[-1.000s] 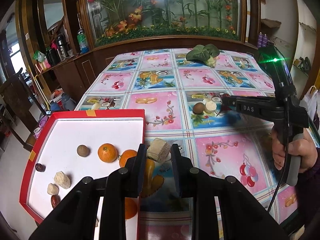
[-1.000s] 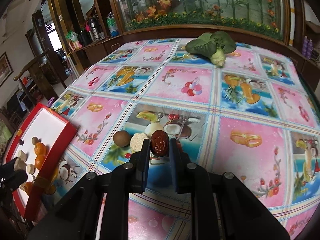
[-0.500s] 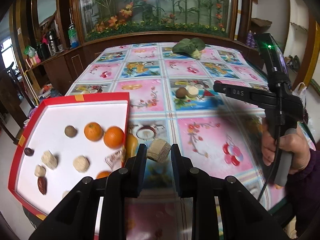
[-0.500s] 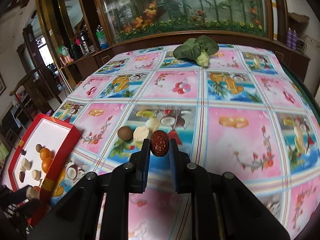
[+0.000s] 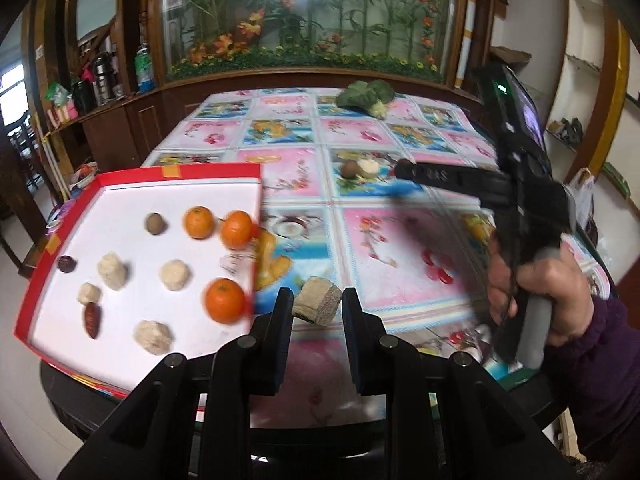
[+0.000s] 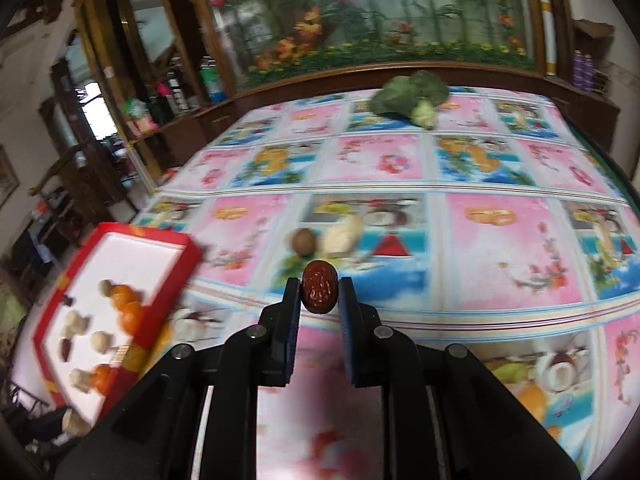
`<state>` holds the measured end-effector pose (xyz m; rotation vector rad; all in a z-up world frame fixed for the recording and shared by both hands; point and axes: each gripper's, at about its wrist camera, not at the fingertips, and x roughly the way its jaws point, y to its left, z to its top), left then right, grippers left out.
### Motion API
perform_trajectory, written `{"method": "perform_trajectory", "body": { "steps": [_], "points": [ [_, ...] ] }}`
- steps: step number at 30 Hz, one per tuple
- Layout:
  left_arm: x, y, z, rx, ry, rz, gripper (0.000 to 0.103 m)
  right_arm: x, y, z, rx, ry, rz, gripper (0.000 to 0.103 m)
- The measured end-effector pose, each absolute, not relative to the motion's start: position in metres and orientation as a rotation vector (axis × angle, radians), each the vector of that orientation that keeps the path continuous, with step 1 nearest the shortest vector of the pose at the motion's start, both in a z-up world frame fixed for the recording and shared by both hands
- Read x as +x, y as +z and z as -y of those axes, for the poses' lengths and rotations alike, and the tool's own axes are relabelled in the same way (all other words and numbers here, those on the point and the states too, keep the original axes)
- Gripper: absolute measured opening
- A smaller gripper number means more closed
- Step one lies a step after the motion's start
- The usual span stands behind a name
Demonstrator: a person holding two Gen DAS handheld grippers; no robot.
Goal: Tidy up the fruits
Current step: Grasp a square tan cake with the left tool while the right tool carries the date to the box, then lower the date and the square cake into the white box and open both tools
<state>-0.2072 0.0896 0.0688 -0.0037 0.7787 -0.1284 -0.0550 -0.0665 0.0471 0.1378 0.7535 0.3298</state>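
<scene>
Fruits lie partly in a red-rimmed tray (image 5: 182, 169) at the left edge of the table and partly out on the fruit-print tablecloth (image 5: 400, 248). Inside the tray, three oranges (image 5: 198, 222) sit among pale peeled pieces (image 5: 113, 271), a round brown fruit (image 5: 155, 224) and a red date (image 5: 91, 319). The left gripper (image 5: 316, 306) pinches a tan, cut chunk (image 5: 317, 306) between its two fingers, held above the cloth just right of the tray's near corner. The right gripper (image 6: 319, 294) clamps a wrinkled red date (image 6: 319, 287) upright between its pads, raised over the cloth. Beyond it, a brown round fruit (image 6: 303, 241) and a pale peeled piece (image 6: 343, 233) rest side by side on the cloth. A leafy green vegetable (image 6: 412, 96) lies at the far end. A hand (image 5: 536, 280) with a purple sleeve (image 5: 600, 364) grips the right gripper's handle.
</scene>
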Motion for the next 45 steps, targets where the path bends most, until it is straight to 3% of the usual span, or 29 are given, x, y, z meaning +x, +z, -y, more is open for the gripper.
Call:
{"method": "perform_trajectory", "body": {
  "steps": [10,20,45],
  "points": [
    [-0.198,0.092,-0.184,-0.095,0.119,-0.713,0.024,-0.05,0.065,-0.024,0.192,0.607,-0.772,0.021],
    [-0.195,0.078,-0.268,-0.151,0.359,-0.728,0.024,-0.099,0.06,-0.105,0.038,0.825,-0.793,0.021],
    [-0.186,0.042,-0.293,-0.19,0.36,-0.808,0.024,-0.071,0.022,-0.165,-0.094,0.778,-0.947,0.021]
  ]
}}
